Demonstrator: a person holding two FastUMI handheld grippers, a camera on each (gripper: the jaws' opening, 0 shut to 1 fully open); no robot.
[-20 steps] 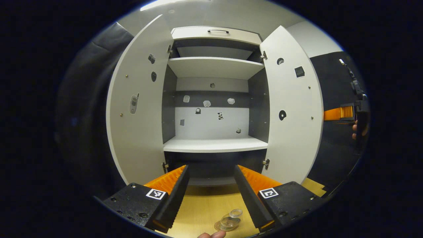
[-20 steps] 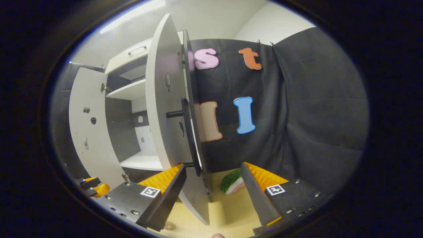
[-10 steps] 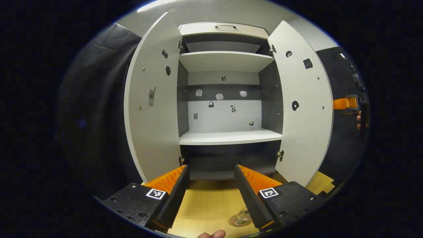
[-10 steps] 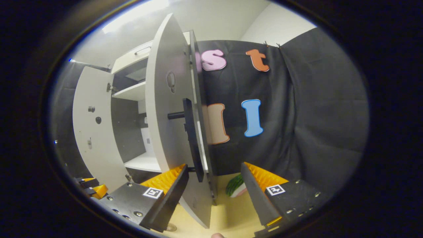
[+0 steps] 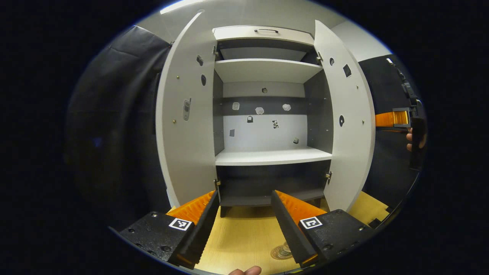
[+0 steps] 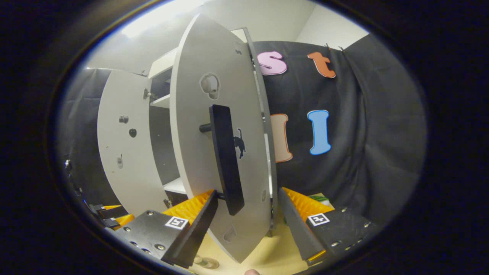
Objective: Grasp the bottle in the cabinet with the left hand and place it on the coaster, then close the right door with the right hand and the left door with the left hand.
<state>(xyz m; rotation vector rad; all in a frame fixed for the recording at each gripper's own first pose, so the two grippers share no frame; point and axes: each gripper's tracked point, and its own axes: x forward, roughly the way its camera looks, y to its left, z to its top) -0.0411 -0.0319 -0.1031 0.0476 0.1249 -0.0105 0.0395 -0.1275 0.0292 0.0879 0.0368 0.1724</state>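
The clear bottle (image 5: pixel 284 249) stands on the round coaster (image 5: pixel 278 255) on the wooden tabletop, partly hidden behind one finger of my left gripper (image 5: pixel 244 198), which is open and empty in front of the cabinet. The cabinet's middle shelf (image 5: pixel 267 156) is bare. Its left door (image 5: pixel 187 133) is wide open and its right door (image 5: pixel 351 126) is partly swung in. My right gripper (image 6: pixel 248 198) is open at the right door's outer face (image 6: pixel 214 114), its fingers either side of the door's lower part below the black handle (image 6: pixel 226 156). Whether they touch the door, I cannot tell.
The right gripper (image 5: pixel 393 119) and the hand holding it appear past the right door's edge. The left gripper (image 6: pixel 107 215) sits low beside the left door (image 6: pixel 122 145). A green striped object (image 6: pixel 319 198) lies on the table by the black cloth wall.
The right door has swung partly toward shut, and my right gripper has come round to its outer face. My left gripper has drawn back, so the bottle sits lower in view.
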